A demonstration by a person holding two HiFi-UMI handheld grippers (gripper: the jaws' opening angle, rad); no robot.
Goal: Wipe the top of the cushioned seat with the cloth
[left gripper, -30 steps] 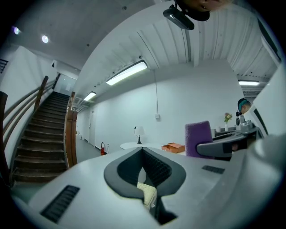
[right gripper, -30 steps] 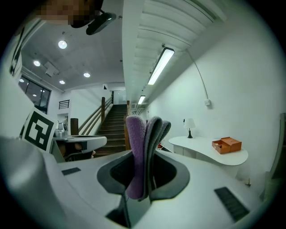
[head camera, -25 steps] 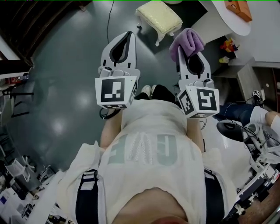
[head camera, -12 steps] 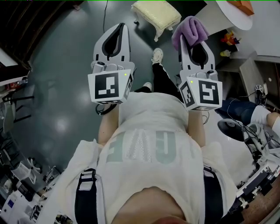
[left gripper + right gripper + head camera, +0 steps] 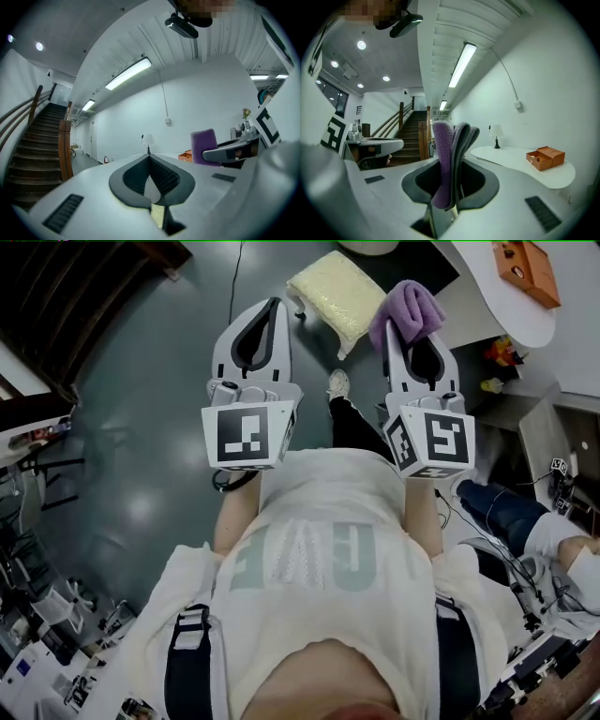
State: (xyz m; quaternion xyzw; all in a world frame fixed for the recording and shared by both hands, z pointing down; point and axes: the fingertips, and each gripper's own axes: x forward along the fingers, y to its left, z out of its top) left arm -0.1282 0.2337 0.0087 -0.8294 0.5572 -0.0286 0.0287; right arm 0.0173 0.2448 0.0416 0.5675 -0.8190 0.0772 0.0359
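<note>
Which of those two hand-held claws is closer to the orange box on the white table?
Right. The right gripper, clamping a purple cloth, points just left of the orange cardboard box; the left gripper, shut and empty, is on the right gripper's other side, farther from the box.

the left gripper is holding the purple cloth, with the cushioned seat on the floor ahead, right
Wrong gripper. The purple cloth is clamped in the right gripper, as the right gripper view shows. The left gripper is shut on nothing. The cushioned seat does stand on the floor ahead.
</note>
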